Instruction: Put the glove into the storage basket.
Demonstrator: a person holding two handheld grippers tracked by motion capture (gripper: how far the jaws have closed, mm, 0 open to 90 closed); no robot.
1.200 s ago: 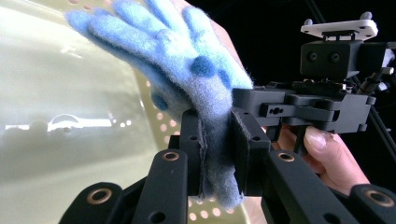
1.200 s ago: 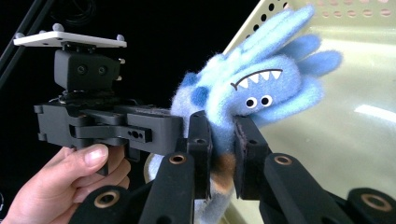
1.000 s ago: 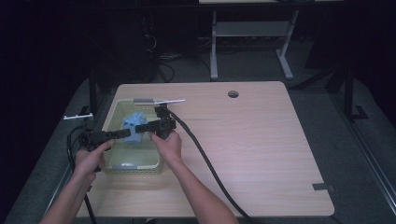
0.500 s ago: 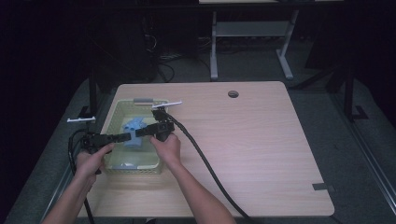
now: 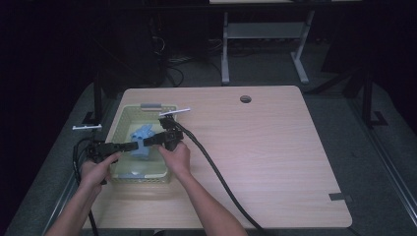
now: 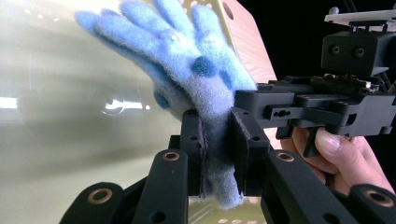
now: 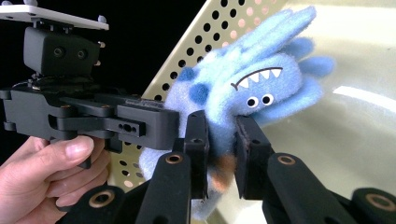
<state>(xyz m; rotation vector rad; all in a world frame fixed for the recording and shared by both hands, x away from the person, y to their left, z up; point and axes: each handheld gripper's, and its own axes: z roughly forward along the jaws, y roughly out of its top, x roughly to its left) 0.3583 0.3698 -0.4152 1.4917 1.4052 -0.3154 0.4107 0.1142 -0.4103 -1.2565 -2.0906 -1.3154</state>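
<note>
While both of my grippers pinch the fuzzy blue plush monster toy [image 5: 143,138] above the pale yellow perforated plastic basket [image 5: 124,119], I treat this as a hand-over. My left gripper [image 6: 218,140] stays clamped on the toy's lower end. My right gripper [image 7: 221,140] grips it from the opposite side, pads [image 7: 198,135] still touching the fabric; its jaws have just been opening slightly. To do this well, I should free one grip fully before drawing that hand away, keeping the toy over the basket. Against a second ago, both grippers and the toy sit almost unchanged on the wooden table [image 5: 275,147].
</note>
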